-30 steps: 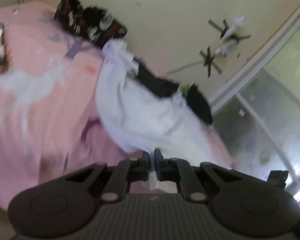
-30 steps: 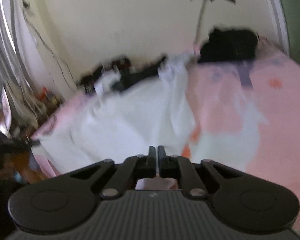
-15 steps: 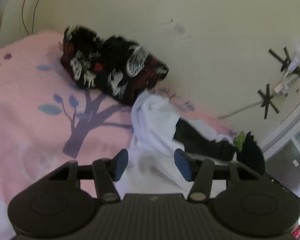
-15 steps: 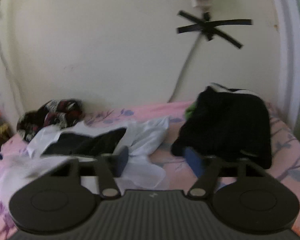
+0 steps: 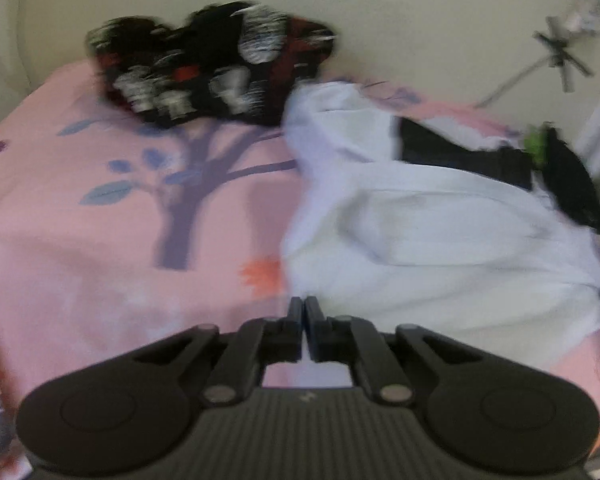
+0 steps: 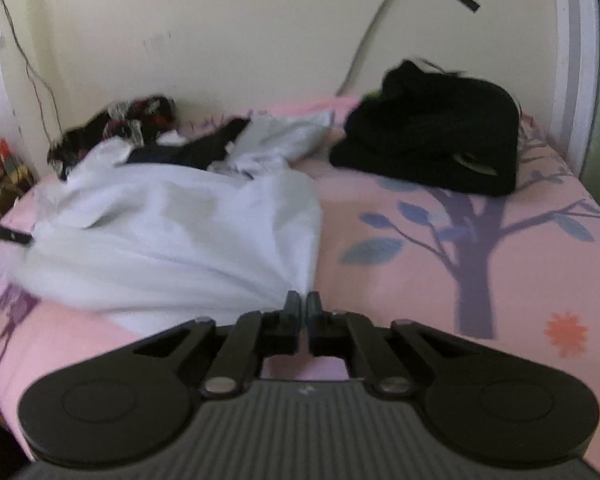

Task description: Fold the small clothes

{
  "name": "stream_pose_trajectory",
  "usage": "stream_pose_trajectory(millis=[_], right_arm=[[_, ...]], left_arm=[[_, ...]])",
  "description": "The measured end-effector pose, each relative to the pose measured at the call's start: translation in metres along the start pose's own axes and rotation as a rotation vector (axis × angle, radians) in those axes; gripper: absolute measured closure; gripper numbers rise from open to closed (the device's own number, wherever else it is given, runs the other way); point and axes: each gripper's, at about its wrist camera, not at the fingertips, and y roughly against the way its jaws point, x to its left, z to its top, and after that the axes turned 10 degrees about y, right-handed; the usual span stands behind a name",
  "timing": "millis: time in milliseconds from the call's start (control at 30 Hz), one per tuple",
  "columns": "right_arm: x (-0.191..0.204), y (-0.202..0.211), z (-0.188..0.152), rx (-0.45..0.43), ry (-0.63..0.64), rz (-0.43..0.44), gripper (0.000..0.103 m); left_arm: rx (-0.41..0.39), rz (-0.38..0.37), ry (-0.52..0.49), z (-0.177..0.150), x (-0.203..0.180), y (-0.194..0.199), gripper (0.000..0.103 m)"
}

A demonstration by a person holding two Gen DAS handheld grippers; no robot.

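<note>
White garment [image 5: 428, 240] lies unfolded on the bed [image 5: 80, 260]; both grippers' fingers pinched together at its 2 near corners, folding barely begun.

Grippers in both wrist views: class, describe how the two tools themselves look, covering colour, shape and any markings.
The left gripper and right gripper look alike: matte black plastic, two narrow straight fingers on angled linkage arms with silver pivot pins. Behind sit two broad rounded lobes with circular insets, and a grey ribbed centre panel bearing a small pale mark. A blue strip shows on the left gripper's inner face. No cables or sleeves show.
</note>
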Motion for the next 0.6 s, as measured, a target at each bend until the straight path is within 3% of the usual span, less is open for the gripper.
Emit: stream_pose_trajectory(millis=[33,100,167,233,300,333,433,600], right_arm=[[-0.007,0.002,0.004,0.012,0.01,0.005,0.08],[-0.014,0.011,0.026,-0.036,0.037,-0.009,0.052],[-0.021,0.016,0.06,-0.128,0.048,0.021,0.053],[-0.027,0.003,0.099,-0.17,0.042,0.074,0.053],[-0.029,-0.026,0.14,-0.191,0.073,0.115,0.053],[-0.029,-0.045,0.159,-0.187,0.088,0.126,0.053],[-0.033,-0.123,0.207,-0.108,0.042,0.178,0.053],[-0.036,-0.233,0.236,0.009,-0.079,0.23,0.051]], left_arm=[[0.0,0.046,-0.02,0.003,0.001,0.002,0.101],[0.005,0.042,-0.036,0.013,0.002,0.013,0.099],[-0.045,-0.006,-0.044,0.029,-0.005,0.032,0.095],[-0.12,-0.039,-0.072,0.054,-0.023,0.044,0.084],[-0.191,-0.078,-0.109,0.085,-0.053,0.044,0.055],[-0.212,-0.096,-0.131,0.099,-0.07,0.038,0.051],[-0.166,-0.134,-0.176,0.146,-0.12,-0.006,0.048],[0.004,-0.059,-0.146,0.202,-0.158,-0.117,0.048]])
